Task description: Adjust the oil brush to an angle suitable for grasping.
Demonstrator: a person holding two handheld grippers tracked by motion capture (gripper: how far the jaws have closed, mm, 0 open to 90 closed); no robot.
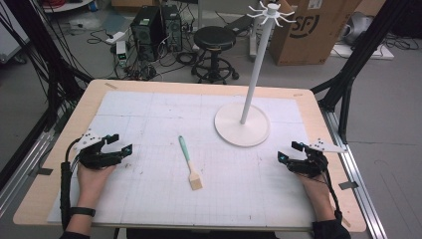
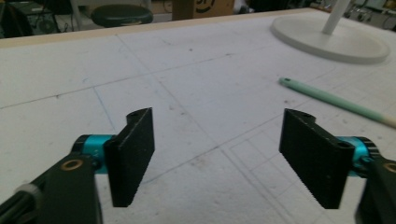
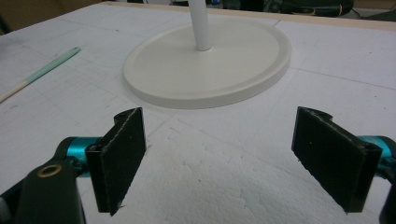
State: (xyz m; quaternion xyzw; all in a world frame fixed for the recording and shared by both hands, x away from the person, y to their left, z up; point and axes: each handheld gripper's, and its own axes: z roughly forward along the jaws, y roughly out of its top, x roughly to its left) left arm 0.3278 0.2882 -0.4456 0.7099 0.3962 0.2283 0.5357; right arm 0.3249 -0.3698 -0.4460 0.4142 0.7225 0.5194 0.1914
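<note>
Tabletop [image 1: 149,99]: brush [image 1: 190,163] with green handle lies centre, between left gripper [image 1: 119,143] and right gripper [image 1: 288,152], well apart from both. Both grippers empty, jaws spread. High view adds hooks atop white stand [image 1: 242,130]; gripper views show its base

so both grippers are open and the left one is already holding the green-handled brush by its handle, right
Not quite. Both grippers are open, but the left gripper holds nothing. The high view shows the green-handled brush lying free on the white mat, midway between the two hands. The right gripper is empty too.
</note>
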